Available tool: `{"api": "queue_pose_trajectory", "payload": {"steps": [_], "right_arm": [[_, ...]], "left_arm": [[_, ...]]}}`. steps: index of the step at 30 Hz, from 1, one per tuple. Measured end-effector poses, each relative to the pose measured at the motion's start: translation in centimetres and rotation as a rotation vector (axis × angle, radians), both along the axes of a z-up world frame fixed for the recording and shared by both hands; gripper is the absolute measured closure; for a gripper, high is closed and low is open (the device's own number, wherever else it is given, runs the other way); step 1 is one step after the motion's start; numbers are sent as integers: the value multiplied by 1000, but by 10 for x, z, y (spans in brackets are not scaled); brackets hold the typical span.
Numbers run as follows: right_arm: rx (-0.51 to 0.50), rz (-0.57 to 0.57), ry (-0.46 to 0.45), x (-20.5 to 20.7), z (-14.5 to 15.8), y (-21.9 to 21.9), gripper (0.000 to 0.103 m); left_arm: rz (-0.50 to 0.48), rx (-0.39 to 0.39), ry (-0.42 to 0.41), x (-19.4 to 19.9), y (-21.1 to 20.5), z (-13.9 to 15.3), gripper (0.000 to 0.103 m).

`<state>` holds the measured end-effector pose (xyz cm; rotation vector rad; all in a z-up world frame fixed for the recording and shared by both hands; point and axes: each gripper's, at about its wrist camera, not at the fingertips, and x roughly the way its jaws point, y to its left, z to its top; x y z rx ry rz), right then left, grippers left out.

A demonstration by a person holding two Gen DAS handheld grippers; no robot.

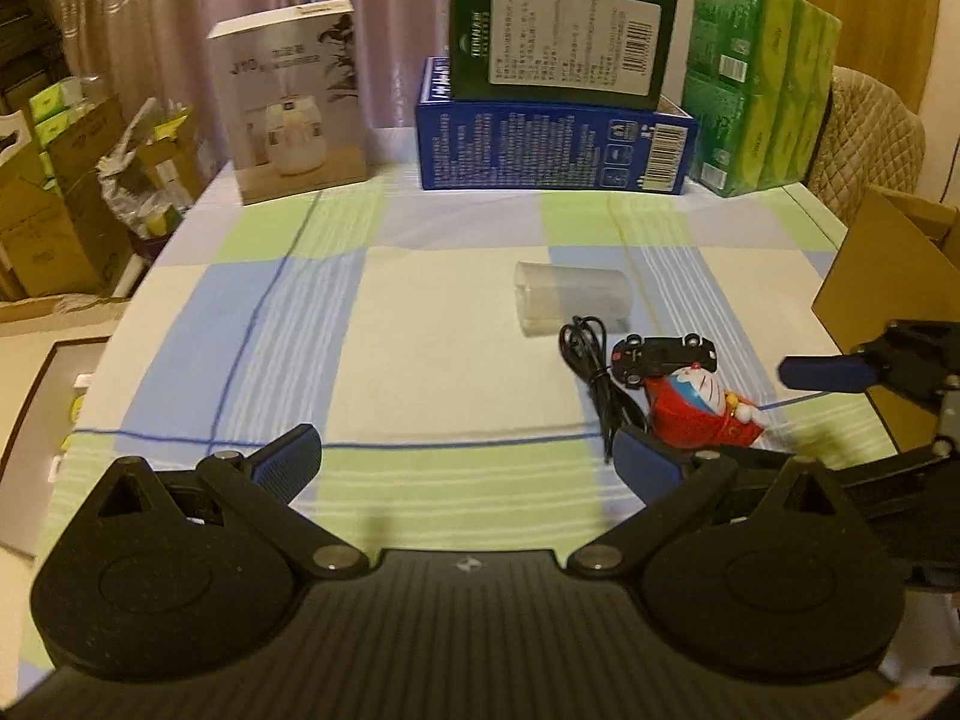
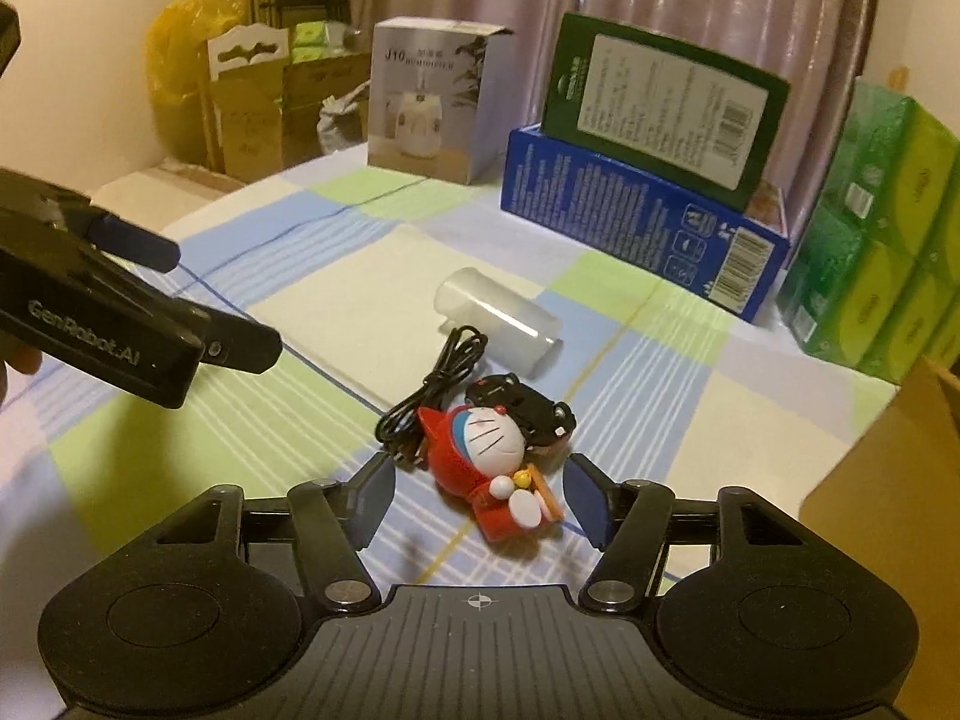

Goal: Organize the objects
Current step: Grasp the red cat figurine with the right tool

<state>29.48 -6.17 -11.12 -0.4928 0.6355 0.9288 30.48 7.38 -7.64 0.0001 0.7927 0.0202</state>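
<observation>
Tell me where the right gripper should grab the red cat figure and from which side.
Grip the red cat figure across its red body, below the round head, probably coming straight down from above. It lies on its back between the open right gripper fingers. The toy car and black cable crowd its head end, so keep low on the body.

Two hand-held grippers, both with jaws spread

Left hand-held gripper [image 1: 465, 459]: fingers wide apart, nothing between the blue pads [image 1: 288, 456], levelled above the tabletop [image 1: 420, 300]. Right hand-held gripper [image 2: 480, 495]: fingers parted, pitched downward, low over the tabletop; seen from the left wrist at 3 o'clock.
</observation>
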Motion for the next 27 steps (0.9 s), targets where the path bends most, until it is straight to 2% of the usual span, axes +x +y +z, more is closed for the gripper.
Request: {"api": "queue_pose_trajectory", "payload": {"steps": [4, 9, 12, 19, 24, 27], "right_arm": [[-21, 13, -14, 8, -8, 8, 43], [-59, 70, -54, 8, -18, 19, 44], [-86, 101, -70, 7, -26, 26, 53], [-119, 112, -112, 9, -39, 28, 56], [-114, 63, -89, 11, -32, 26, 61], [-72, -22, -21, 21, -22, 17, 61]], "left_arm": [[-1, 43, 25, 13, 0, -11, 1], [27, 13, 34, 16, 9, -15, 1], [36, 20, 34, 15, 11, -16, 1], [35, 14, 36, 16, 11, -18, 1], [14, 0, 37, 20, 7, -21, 1], [3, -27, 37, 25, 4, -22, 4]]}}
